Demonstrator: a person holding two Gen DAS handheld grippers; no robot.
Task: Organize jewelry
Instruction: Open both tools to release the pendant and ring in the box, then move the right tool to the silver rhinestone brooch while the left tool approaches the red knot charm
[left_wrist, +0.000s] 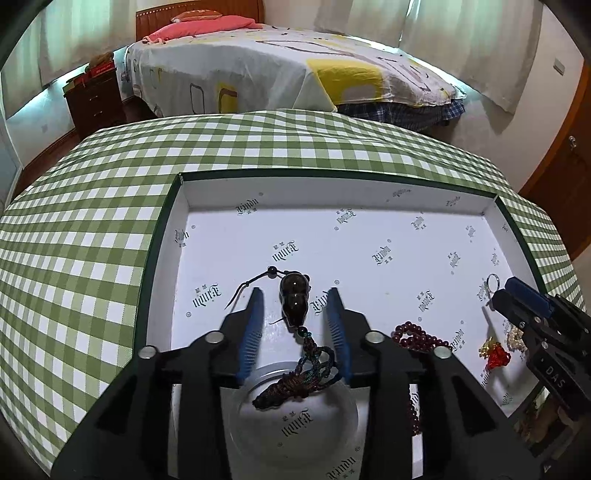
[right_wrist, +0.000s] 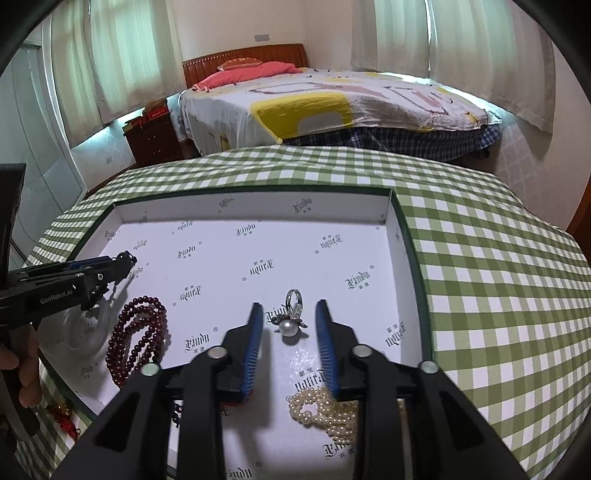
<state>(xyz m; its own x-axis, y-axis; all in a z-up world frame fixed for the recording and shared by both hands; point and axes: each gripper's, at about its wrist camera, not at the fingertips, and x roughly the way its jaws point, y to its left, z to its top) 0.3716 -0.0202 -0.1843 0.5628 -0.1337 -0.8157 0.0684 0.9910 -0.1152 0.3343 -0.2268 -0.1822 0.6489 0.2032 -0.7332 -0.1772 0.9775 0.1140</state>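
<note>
A shallow white-lined box (left_wrist: 332, 184) lies on the green checked table. In the left wrist view my left gripper (left_wrist: 295, 295) is open around a dark gourd pendant (left_wrist: 293, 299); its braided cord (left_wrist: 299, 376) trails onto a clear round dish (left_wrist: 295, 424). In the right wrist view my right gripper (right_wrist: 290, 308) is open around a silver pearl ring (right_wrist: 290, 317) on the box floor. A dark red bead string (right_wrist: 138, 336) lies to the left and a pearl bracelet (right_wrist: 325, 410) under the right finger. The ring (left_wrist: 493, 282) also shows by the right gripper (left_wrist: 517, 299) in the left view.
A small red and gold charm (left_wrist: 495, 352) lies in the box near its right side. The green checked cloth (right_wrist: 498, 277) covers the table around the box. A bed (right_wrist: 332, 107) and a dark nightstand (right_wrist: 155, 142) stand beyond the table's far edge.
</note>
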